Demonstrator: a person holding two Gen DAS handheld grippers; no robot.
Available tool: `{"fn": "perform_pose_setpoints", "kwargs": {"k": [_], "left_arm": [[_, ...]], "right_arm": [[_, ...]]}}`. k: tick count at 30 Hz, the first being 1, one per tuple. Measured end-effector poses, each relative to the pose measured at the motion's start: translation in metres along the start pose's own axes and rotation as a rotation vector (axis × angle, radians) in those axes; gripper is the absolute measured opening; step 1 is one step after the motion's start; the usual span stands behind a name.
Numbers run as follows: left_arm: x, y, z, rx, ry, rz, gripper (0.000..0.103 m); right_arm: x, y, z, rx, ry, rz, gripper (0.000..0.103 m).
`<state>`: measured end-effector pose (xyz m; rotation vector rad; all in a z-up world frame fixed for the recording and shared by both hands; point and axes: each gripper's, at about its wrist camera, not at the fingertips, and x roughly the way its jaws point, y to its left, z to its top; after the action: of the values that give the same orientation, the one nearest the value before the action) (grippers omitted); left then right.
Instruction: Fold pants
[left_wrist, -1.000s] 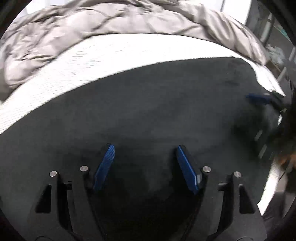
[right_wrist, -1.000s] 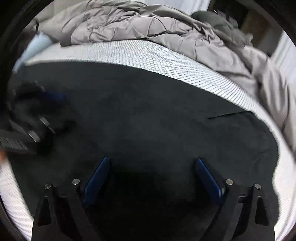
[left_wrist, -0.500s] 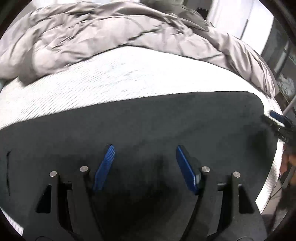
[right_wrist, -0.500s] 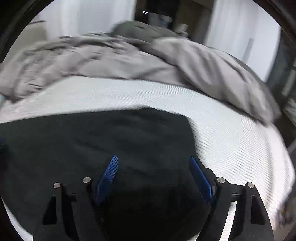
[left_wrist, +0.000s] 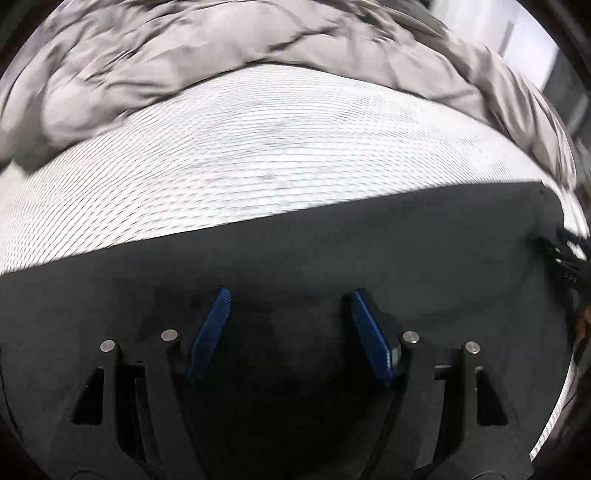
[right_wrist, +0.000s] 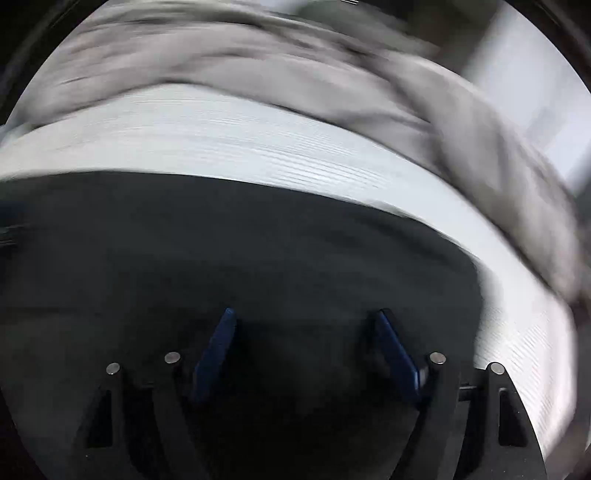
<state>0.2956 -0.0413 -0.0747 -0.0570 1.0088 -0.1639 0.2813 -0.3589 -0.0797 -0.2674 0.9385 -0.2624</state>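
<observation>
Left wrist view shows us the pants (left_wrist: 332, 251), a dark grey, almost black cloth that lies flat and smooth on the white ribbed sheet (left_wrist: 240, 155) of the bed, in the near half of the picture. Its far edge runs straight, rising toward the right, and ends in a rounded corner at the far right. The left gripper (left_wrist: 290, 321) hangs over this cloth with its blue pads apart and nothing between them, so it is released. At the right edge of this view we see a dark part of the right gripper (left_wrist: 561, 258) with some small white marks on it, too small for us to read. A crumpled grey duvet (left_wrist: 221, 55) lies at the far side. Right wrist view is blurred; it shows the pants (right_wrist: 258, 251) with their right end, rounded, and the sheet (right_wrist: 517, 314) beyond it on the right. The right gripper (right_wrist: 306, 343) has just been closing a little, but its pads stand apart with only flat cloth under them, so it grasps nothing.
</observation>
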Motion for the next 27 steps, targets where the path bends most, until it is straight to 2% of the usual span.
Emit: {"fn": "perform_pose_setpoints", "kwargs": {"k": [2,4,7,9,11,13,15,18,20,22,24,27], "left_arm": [[-0.005,0.002,-0.001,-0.003,-0.010,0.034,0.066],[-0.016,-0.008,-0.005,0.019,-0.017,0.048,0.062],[-0.046,-0.034,-0.020,0.052,-0.067,-0.005,0.062],[-0.068,-0.063,-0.039,0.123,-0.121,-0.065,0.062],[-0.082,-0.092,-0.059,0.205,-0.139,-0.105,0.063],[-0.086,-0.117,-0.075,0.257,-0.121,-0.146,0.067],[-0.079,-0.142,-0.091,0.327,-0.066,-0.175,0.068],[-0.069,-0.163,-0.108,0.407,-0.025,-0.139,0.071],[-0.065,-0.166,-0.110,0.409,-0.010,-0.140,0.079],[-0.064,-0.164,-0.110,0.388,0.008,-0.166,0.081],[-0.063,-0.158,-0.109,0.356,0.018,-0.194,0.081],[-0.064,-0.154,-0.111,0.345,0.013,-0.200,0.081]], "right_arm": [[0.008,-0.032,-0.007,0.097,0.014,-0.006,0.077],[0.000,-0.036,-0.010,0.106,-0.001,0.003,0.077],[-0.026,-0.037,-0.018,0.070,-0.056,0.127,0.078],[-0.044,-0.053,-0.031,0.115,-0.089,0.174,0.081],[-0.060,-0.080,-0.052,0.210,-0.120,0.228,0.084],[-0.068,-0.103,-0.066,0.303,-0.114,0.288,0.085],[-0.070,-0.125,-0.083,0.370,-0.097,0.339,0.085],[-0.070,-0.153,-0.115,0.474,-0.067,0.385,0.086],[-0.060,-0.169,-0.135,0.585,-0.028,0.438,0.092],[-0.035,-0.180,-0.148,0.720,0.031,0.567,0.092],[-0.016,-0.191,-0.149,0.835,0.010,0.638,0.095],[-0.004,-0.186,-0.135,0.916,-0.069,0.764,0.096]]}}
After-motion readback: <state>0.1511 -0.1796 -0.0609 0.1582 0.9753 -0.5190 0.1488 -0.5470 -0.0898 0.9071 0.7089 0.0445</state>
